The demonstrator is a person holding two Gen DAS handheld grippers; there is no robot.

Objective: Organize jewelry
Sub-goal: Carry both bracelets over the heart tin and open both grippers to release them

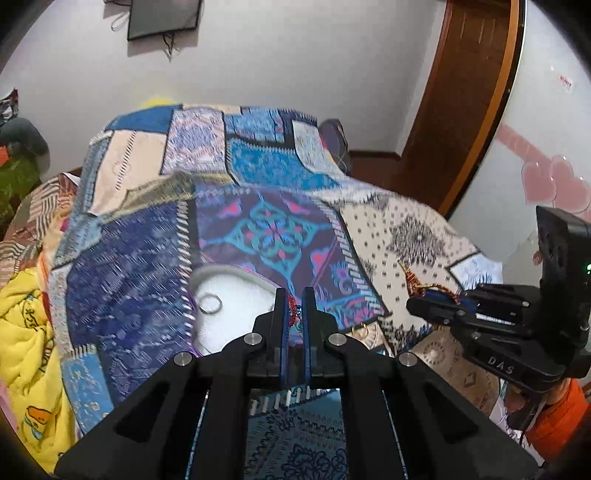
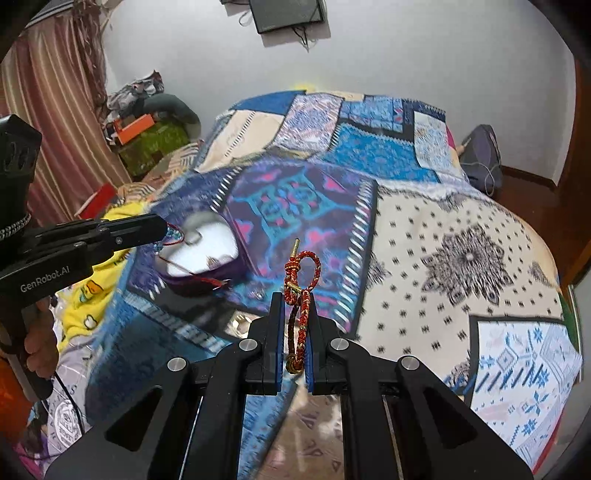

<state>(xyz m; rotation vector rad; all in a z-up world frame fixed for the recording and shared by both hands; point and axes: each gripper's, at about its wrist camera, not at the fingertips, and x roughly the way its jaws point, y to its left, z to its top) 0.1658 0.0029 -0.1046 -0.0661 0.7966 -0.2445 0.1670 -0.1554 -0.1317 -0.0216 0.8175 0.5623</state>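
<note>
At the far left of the left wrist view a yellow blanket (image 1: 26,332) with cartoon prints lies bunched at the bed's edge, and in the right wrist view striped curtains (image 2: 48,110) hang in the upper left above a heap of clutter. A patchwork bedspread (image 1: 147,258) in blues, purples and cream covers the bed and fills the middle of both views; behind it stands a pale wall with a dark screen (image 1: 162,18) at the top. On the spread, left of centre, sits a white round tray (image 1: 240,295) with a metal ring (image 1: 210,304) lying in it. The left gripper (image 1: 294,314), low in the middle, is pressed onto a red-and-blue woven bracelet (image 1: 291,310) right over the tray. The right gripper (image 2: 295,317) pinches a red braided bracelet (image 2: 301,273) whose loop sticks up above its tips. At the right of the left wrist view rise a brown wooden door frame (image 1: 461,92) and a wall with pink hearts (image 1: 554,181).
</note>
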